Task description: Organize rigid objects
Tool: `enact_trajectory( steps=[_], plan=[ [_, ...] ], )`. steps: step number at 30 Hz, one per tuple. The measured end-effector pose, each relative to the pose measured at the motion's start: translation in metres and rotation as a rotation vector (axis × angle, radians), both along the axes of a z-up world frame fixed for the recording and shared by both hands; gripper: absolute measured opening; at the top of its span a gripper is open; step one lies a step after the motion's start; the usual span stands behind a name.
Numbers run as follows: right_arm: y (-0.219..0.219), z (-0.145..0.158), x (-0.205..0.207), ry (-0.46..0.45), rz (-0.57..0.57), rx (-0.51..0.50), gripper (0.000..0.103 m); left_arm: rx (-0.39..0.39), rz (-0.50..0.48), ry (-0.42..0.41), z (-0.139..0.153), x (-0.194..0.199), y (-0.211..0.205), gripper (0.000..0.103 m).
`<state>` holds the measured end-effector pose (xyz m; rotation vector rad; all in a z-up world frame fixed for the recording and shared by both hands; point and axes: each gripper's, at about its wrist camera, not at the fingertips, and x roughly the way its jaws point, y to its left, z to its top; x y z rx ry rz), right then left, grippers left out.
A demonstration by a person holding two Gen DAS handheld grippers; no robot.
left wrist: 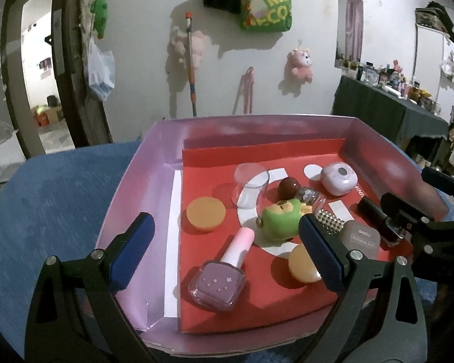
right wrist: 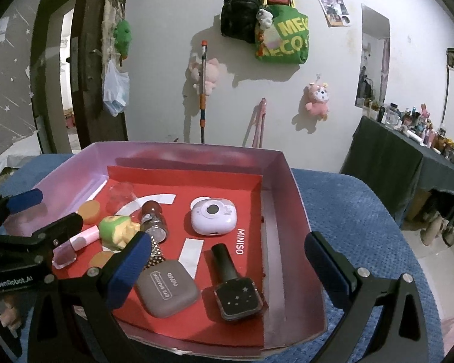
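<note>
A pink box (left wrist: 257, 122) with a red liner holds several small items. My left gripper (left wrist: 227, 226) is open over its near side, above a purple nail polish bottle (left wrist: 217, 282) with a pink cap. A green plush toy (left wrist: 280, 220), two orange lids (left wrist: 205, 213) and a clear cup (left wrist: 251, 178) lie beyond. My right gripper (right wrist: 227, 242) is open above a dark nail polish bottle (right wrist: 236, 290) and a grey compact (right wrist: 166, 291). A white round device (right wrist: 213, 216) sits mid-box. Neither gripper holds anything.
The box (right wrist: 181, 148) rests on a blue textured cloth (right wrist: 363, 211). A brown-topped shaker (right wrist: 152, 219) and a studded item lie beside the toy. Each gripper shows in the other's view, the left one (right wrist: 51, 210) at the box's left wall. A cluttered dark table (right wrist: 408, 151) stands far right.
</note>
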<state>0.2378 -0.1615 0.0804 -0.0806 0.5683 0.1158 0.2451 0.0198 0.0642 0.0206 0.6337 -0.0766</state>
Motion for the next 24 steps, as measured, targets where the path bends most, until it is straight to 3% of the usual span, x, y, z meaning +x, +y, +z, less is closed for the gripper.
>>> enact_trajectory(
  steps=[24],
  plan=[
    [0.0011, -0.0052, 0.0031, 0.016, -0.003, -0.021, 0.103, -0.008, 0.003, 0.003, -0.0016, -0.0009, 0.0019, 0.097]
  ],
)
